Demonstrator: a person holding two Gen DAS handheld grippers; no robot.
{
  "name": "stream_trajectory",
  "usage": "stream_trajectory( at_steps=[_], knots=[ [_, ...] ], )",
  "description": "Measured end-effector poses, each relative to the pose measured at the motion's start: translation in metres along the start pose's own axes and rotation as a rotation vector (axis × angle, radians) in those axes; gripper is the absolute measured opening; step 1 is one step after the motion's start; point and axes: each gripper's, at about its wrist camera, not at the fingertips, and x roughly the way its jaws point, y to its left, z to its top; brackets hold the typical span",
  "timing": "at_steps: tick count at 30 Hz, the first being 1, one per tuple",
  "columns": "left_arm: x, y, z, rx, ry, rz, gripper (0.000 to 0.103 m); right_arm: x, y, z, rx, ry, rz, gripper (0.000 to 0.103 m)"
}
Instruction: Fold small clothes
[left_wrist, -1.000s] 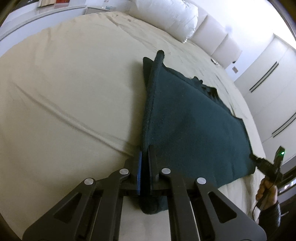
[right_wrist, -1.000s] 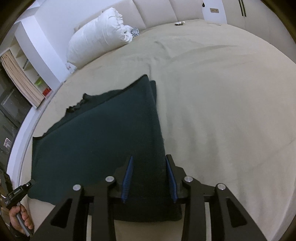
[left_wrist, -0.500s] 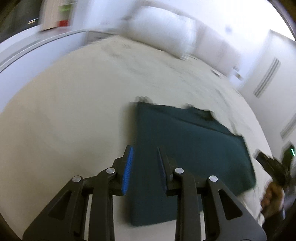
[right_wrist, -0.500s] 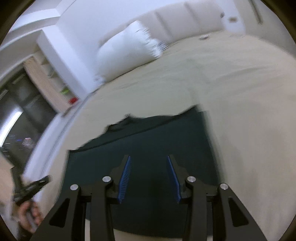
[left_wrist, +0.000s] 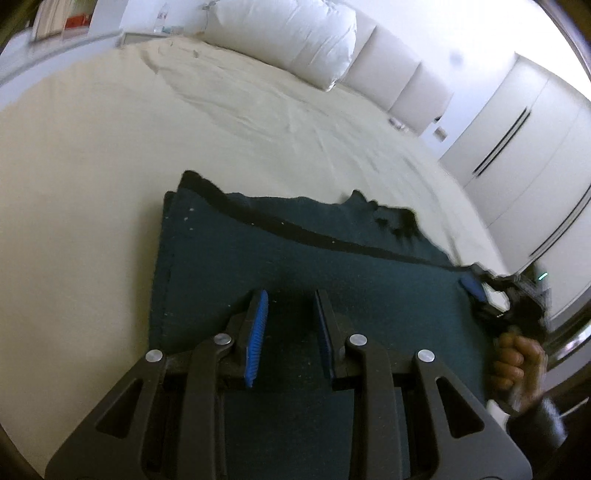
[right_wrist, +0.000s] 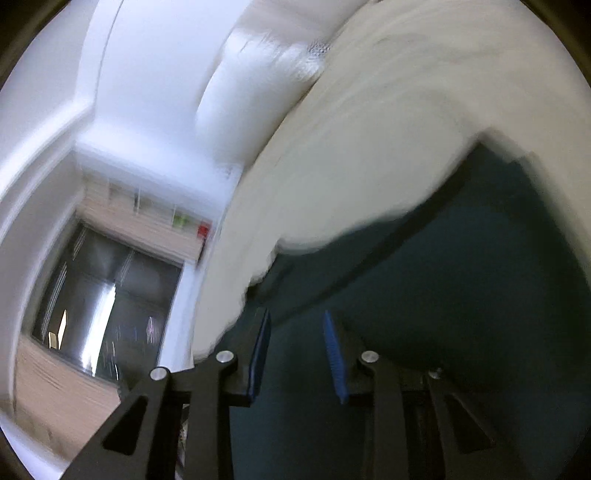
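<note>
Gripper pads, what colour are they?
Blue pads on black fingers, clearest in the left wrist view.

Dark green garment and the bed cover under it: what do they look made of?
Dark green garment: looks like thick, matte knit or fleece, fuzzy, flecked with pale lint. Bed cover: seems thin, smooth woven cotton-like sheet, cream, showing fine creases.

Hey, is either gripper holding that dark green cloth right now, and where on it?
Neither. The left gripper and right gripper stand open above the cloth, gripping nothing.
</note>
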Motion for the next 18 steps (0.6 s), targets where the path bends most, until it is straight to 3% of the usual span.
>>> stream_trajectory(
  at_steps=[2,3,6,7,8,10,12,13,15,17,18],
  knots=[
    [0.0,0.008,0.0,-0.033,-0.015,-0.041,0.025,-0.027,-0.031,0.01,0.097,-0.109,-0.003,0.016],
    [0.001,0.009,0.0,-0.034,-0.019,-0.048,0.025,-0.043,-0.045,0.013,0.158,-0.165,-0.014,0.016],
    [0.001,0.015,0.001,-0.054,-0.025,-0.072,0.025,-0.077,-0.051,0.013,0.208,-0.261,-0.076,0.023],
    [-0.002,0.016,0.001,-0.069,-0.025,-0.067,0.025,-0.085,-0.041,0.008,0.181,-0.27,-0.107,0.031],
    [-0.005,0.013,0.0,-0.075,-0.025,-0.049,0.025,-0.088,-0.027,0.001,0.143,-0.259,-0.099,0.032],
    [-0.018,-0.006,-0.002,-0.043,-0.039,0.023,0.025,-0.077,0.01,-0.026,0.06,-0.183,-0.001,0.034],
    [-0.028,-0.022,-0.012,-0.033,-0.054,0.005,0.025,-0.058,0.043,-0.057,-0.021,-0.09,0.071,0.044],
    [-0.031,-0.029,-0.019,-0.039,-0.052,-0.013,0.025,-0.038,0.066,-0.083,-0.085,0.007,0.108,0.05],
    [-0.027,-0.036,-0.037,-0.043,-0.019,-0.012,0.025,-0.013,0.084,-0.117,-0.141,0.122,0.153,0.05],
    [-0.023,-0.026,-0.049,-0.05,-0.029,0.002,0.025,0.009,0.087,-0.145,-0.172,0.22,0.151,0.05],
    [-0.024,-0.019,-0.051,-0.07,-0.036,-0.032,0.025,0.014,0.082,-0.152,-0.179,0.239,0.125,0.05]
  ],
)
